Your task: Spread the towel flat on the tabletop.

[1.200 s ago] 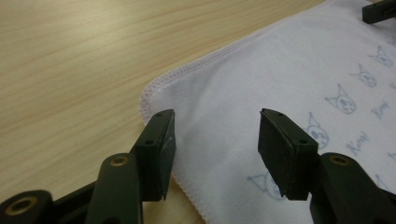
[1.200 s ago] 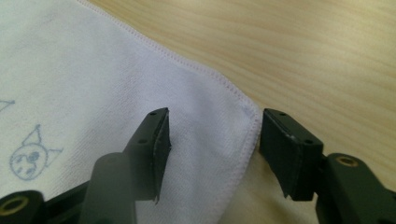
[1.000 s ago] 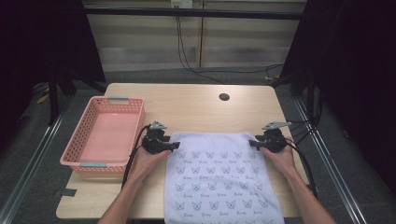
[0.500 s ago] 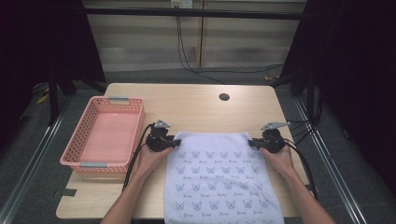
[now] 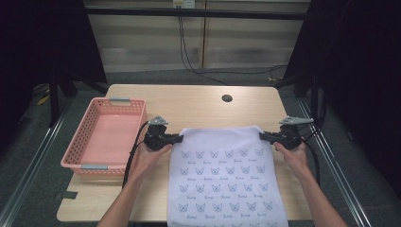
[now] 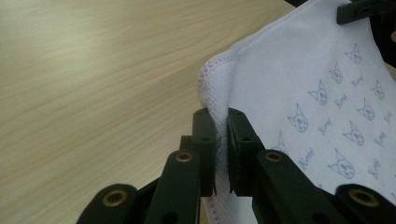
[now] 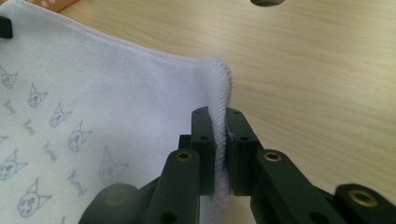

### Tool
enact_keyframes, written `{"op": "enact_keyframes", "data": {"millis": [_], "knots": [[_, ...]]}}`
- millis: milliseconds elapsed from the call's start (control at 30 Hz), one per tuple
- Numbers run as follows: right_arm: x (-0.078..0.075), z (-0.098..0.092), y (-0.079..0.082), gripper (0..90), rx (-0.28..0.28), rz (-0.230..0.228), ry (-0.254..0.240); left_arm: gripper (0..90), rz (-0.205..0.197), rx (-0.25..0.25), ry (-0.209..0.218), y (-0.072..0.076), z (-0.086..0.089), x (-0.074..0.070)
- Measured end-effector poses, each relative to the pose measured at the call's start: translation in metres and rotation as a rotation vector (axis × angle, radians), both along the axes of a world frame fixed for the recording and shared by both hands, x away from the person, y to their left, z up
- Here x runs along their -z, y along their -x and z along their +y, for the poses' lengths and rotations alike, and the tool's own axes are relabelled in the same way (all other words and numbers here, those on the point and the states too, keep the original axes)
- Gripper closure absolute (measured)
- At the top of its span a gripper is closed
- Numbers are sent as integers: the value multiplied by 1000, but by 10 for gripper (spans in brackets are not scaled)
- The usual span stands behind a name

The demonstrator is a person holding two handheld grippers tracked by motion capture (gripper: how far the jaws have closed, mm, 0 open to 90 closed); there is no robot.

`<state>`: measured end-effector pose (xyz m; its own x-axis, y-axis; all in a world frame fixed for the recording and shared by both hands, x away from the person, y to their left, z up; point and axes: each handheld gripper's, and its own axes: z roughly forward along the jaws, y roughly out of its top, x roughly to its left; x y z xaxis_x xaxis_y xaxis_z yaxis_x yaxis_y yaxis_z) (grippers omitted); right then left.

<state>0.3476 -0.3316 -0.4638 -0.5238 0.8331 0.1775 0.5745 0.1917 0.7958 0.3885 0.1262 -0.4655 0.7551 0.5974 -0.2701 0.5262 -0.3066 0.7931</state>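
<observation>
Both hand-held grippers, left [image 5: 176, 138] and right [image 5: 265, 136], have just clamped onto the cat-print towel's [image 5: 222, 175] far corners on the table [image 5: 198, 106], pink basket [image 5: 101, 139] sitting off left, nothing blocking.

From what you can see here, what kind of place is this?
Probably a recording station in a lab or workshop, not a home: a wooden table hemmed in by dark frames, cables hanging down the back wall, and metal rails on the floor.
</observation>
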Motion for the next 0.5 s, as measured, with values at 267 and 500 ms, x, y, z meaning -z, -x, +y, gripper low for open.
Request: {"op": "enact_keyframes", "data": {"millis": [267,500], "knots": [[-35,-1,-10,837,-2,-62,-49,854,-50,11,59,-10,6,-32],[-60,3,-23,837,14,-107,-51,856,-97,-24,60,-24,13,-61]]}}
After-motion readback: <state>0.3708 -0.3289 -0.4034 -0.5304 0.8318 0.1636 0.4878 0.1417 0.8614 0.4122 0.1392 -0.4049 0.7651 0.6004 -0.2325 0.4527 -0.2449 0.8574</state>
